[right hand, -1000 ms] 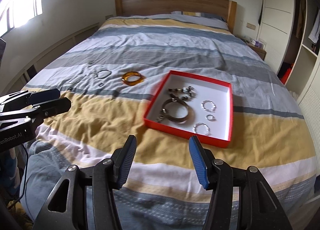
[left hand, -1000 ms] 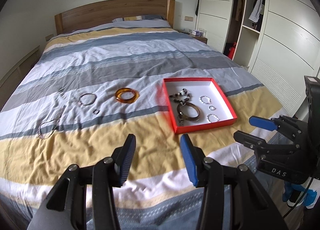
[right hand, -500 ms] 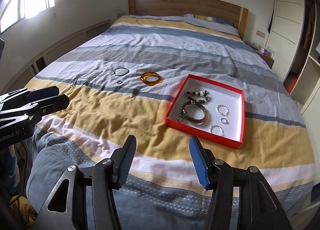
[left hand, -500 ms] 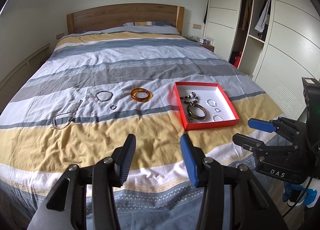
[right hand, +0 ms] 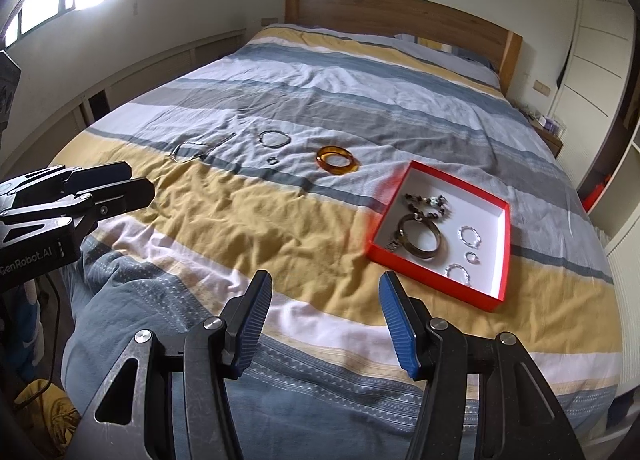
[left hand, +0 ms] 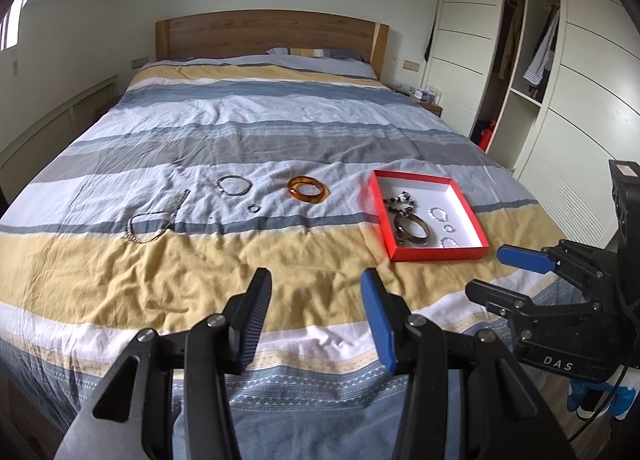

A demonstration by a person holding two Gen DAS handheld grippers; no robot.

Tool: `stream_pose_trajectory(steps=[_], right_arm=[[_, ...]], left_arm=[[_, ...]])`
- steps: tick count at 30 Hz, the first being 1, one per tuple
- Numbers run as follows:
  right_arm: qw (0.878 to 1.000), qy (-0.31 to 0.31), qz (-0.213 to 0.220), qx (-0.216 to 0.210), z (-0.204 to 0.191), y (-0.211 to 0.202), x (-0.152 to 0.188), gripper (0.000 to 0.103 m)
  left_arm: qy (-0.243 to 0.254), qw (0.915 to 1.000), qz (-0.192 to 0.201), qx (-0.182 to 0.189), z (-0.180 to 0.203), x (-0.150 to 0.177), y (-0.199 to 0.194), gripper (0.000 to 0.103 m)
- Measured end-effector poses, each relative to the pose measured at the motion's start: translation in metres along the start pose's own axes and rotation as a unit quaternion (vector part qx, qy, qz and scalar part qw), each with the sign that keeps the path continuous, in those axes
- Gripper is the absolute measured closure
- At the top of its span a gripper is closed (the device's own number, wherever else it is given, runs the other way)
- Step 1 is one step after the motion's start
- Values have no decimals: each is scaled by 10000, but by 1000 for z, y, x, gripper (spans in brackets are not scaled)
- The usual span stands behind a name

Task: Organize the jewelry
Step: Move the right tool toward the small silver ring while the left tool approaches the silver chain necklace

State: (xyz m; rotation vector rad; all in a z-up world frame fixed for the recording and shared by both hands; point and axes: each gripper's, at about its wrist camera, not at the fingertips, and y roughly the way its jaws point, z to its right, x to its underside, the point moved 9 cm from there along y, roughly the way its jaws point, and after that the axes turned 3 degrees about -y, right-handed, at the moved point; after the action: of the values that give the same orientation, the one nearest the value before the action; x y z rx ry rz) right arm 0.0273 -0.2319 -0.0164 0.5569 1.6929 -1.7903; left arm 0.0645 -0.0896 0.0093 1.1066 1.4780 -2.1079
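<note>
Left wrist view: left gripper (left hand: 316,314) spread, empty, above the bed's foot; right gripper (right hand: 326,318) likewise. Bangle (left hand: 308,189), chain (left hand: 150,221) and two rings lie on the duvet (left hand: 280,127), well apart from the red box (left hand: 472,215). Risk: thin chain slipping from the pads, or pads snagging soft fabric.

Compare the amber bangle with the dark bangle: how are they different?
The amber bangle is translucent orange-brown; the dark bangle is dull brown-grey. The amber bangle lies on the striped bedcover, outside the red box, while the dark bangle lies inside it, beside a beaded bracelet. Both are rigid rings lying flat.
</note>
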Motion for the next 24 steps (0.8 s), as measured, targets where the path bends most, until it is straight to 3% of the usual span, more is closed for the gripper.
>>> stream_pose_trajectory(steps=[14, 24], right_arm=[[9995, -211, -178, -173, -31, 22, -13, 48], [9985, -197, -316, -399, -41, 70, -33, 48]], left_arm=[[-497, 9974, -294, -432, -81, 29, 19, 59], [-714, 9943, -425, -664, -130, 32, 54, 59]])
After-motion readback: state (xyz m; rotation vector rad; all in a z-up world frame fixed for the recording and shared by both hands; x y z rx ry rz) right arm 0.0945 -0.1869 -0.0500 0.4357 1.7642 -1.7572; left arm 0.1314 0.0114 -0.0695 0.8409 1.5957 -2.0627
